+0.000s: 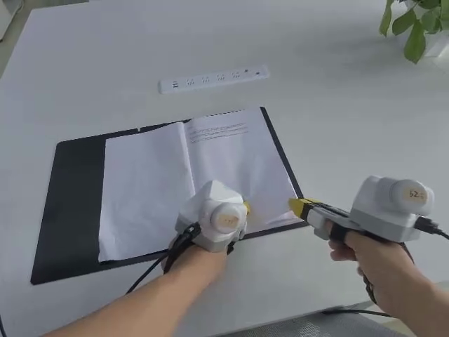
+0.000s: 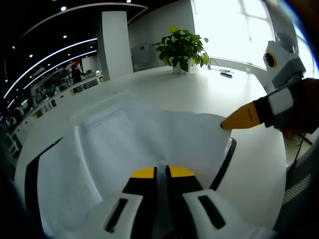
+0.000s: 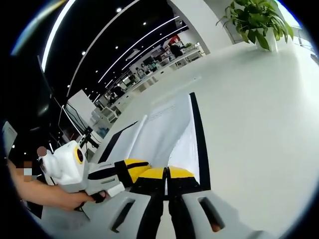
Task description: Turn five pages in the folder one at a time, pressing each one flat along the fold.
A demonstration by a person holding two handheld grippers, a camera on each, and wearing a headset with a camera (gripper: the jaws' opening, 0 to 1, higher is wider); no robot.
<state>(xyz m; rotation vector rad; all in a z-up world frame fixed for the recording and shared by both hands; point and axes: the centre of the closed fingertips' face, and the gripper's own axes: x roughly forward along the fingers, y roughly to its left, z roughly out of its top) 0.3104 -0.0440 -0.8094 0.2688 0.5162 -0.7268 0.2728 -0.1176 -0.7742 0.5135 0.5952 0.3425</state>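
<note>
1 folder (image 1: 70, 203), 2 claws (image 1: 244, 208) (image 1: 295, 205), 1 plant (image 1: 414, 24)

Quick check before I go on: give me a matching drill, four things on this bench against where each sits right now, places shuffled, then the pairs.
Things:
1. power strip
2. potted plant
3. left gripper
4. right gripper

Places:
A. tips at the outer edge of the right-hand page
B. on the table, beyond the folder
C. over the right-hand page, near its bottom
D. far right of the table

Pairs: 1-B, 2-D, 3-C, 4-A.
</note>
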